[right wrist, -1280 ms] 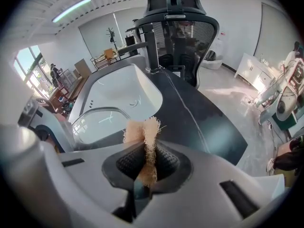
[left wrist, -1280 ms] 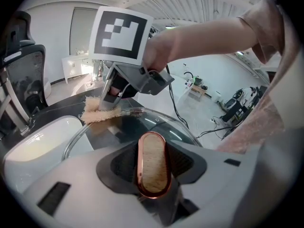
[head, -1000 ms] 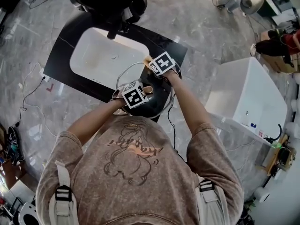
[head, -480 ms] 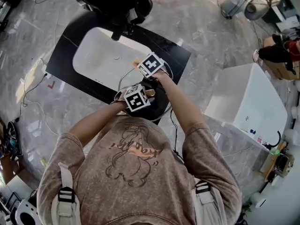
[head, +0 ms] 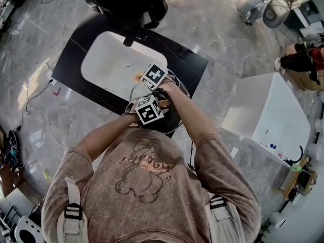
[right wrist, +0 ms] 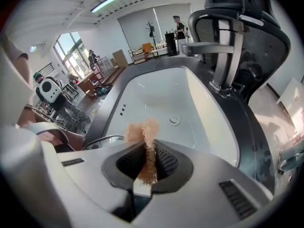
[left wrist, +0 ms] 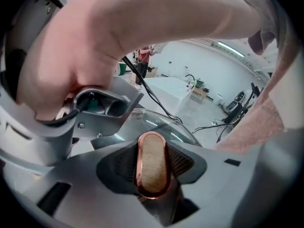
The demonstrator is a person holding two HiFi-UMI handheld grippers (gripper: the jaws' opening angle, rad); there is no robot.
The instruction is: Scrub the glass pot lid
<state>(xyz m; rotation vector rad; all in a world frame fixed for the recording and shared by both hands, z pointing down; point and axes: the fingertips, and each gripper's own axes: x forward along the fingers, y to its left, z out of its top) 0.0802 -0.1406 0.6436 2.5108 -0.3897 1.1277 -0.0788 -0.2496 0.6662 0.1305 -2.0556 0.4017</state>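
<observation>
**Q:** What does the left gripper [left wrist: 151, 164] hold?

**A:** Its fingers are clamped on the lid handle [left wrist: 152, 148]. This is an oval knob with a copper-coloured rim and a pale, cork-like face, standing upright between them.

**Q:** Where is the glass lid [left wrist: 164, 126] itself?

**A:** In the left gripper view its clear dome extends beyond the handle, toward the top of the frame. In the head view it lies at the centre of the frame, across the lower right corner of the white sink [head: 109, 65] and the black surface [head: 68, 59] around it. Its metal rim arcs over the basin's edge. Whether the lid rests on the surface or is held above it cannot be told.

**Q:** And the right gripper [right wrist: 146, 164]?

**A:** Its fingers are closed on a thin tan scrub pad [right wrist: 142, 131], gripped edge-on, with the frayed top standing out above them. The lid's rim shows at the lower left of the right gripper view, near the pad. Contact between pad and glass cannot be made out.

**Q:** How do the two grippers lie relative to each other?

**A:** In the head view the right gripper sits just above the left, both over the lid.

**Q:** Surroundings?

**A:** A black office chair [head: 129, 4] stands past the sink at the top of the frame. The floor [head: 228, 29] is grey and marble-patterned.
</observation>
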